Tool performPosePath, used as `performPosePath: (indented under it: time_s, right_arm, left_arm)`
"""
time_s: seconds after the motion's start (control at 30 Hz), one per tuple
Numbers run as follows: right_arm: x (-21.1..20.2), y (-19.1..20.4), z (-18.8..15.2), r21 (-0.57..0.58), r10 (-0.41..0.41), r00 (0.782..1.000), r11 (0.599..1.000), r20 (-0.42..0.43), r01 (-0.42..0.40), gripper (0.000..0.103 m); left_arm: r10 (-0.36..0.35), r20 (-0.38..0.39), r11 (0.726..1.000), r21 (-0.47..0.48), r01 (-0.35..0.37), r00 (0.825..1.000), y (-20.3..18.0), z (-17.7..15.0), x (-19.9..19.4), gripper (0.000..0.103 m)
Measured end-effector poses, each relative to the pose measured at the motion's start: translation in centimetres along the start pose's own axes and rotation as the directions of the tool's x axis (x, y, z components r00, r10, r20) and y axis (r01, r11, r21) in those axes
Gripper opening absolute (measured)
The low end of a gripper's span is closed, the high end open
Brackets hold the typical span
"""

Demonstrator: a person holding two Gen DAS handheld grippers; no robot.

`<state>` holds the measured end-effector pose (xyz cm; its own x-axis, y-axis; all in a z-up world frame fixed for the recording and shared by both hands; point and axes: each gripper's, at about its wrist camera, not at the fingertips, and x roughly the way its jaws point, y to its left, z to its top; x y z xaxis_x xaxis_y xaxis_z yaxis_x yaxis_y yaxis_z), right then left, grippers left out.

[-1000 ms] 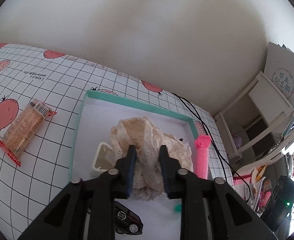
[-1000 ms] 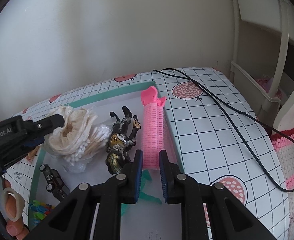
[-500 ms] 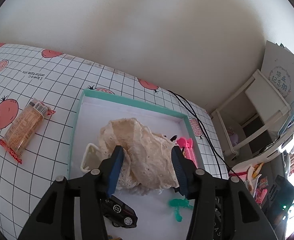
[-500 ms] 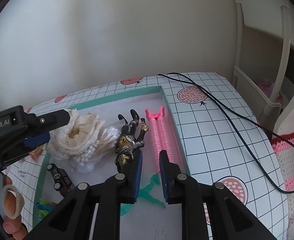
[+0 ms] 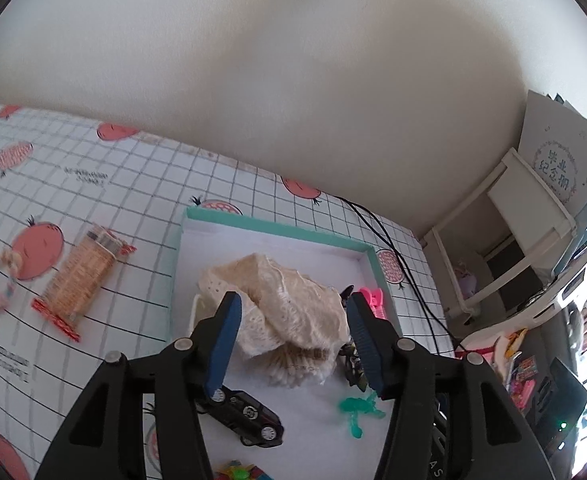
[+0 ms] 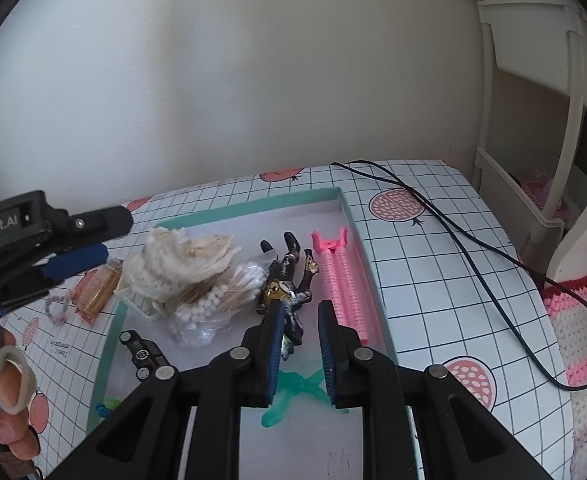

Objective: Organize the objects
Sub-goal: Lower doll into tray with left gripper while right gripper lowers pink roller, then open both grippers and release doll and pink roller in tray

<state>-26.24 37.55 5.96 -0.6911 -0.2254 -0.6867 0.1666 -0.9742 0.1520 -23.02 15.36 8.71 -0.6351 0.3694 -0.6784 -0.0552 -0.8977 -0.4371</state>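
Both tongs hung empty over the teal-rimmed tray — left tongs spread wide above the lace cloth, which lay on cotton swabs; right tongs partly open, toy figure and pink roller just ahead.

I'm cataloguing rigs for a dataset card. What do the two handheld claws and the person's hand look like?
Both claws, left and right, are matte black plastic with angular linkage arms, silver pivot screws and ribbed blue finger pads. The left claw's body carries white lettering ending "Robot.AI" in the right wrist view. The hand is bare, with a pale band around one finger. No cables or sleeves show.
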Motion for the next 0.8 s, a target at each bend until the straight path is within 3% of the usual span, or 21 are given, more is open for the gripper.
performPosePath:
  time_s: [0.23,0.4,0.47,0.6,0.7,0.8]
  right_arm:
    - [0.1,0.4,-0.2,-0.004,0.012,1.000,1.000,-0.002,-0.012,0.020]
    - [0.1,0.5,-0.2,0.002,0.008,1.000,1.000,0.001,-0.008,0.021]
    - [0.1,0.5,-0.3,0.009,0.010,1.000,1.000,0.002,-0.010,0.033]
    - [0.0,0.6,-0.3,0.008,0.013,1.000,1.000,0.005,-0.013,0.035]
    - [0.0,0.7,-0.3,0.008,0.019,1.000,1.000,0.009,-0.019,0.046]
    - [-0.1,0.8,-0.3,0.008,0.024,1.000,1.000,0.010,-0.024,0.054]
  left_arm:
    - [0.059,0.041,0.996,0.061,-0.061,0.997,-0.1,0.3,-1.3,0.057]
    - [0.113,0.061,0.990,0.081,-0.118,0.992,0.5,0.4,-1.7,0.063]
    - [0.137,0.071,0.986,0.086,-0.143,0.988,0.8,0.5,-1.9,0.065]
    - [0.169,0.081,0.981,0.082,-0.175,0.982,1.3,0.6,-1.9,0.076]
    - [0.205,0.101,0.973,0.085,-0.214,0.974,1.6,0.5,-2.2,0.077]
    - [0.235,0.115,0.964,0.101,-0.247,0.965,2.0,0.5,-2.4,0.085]
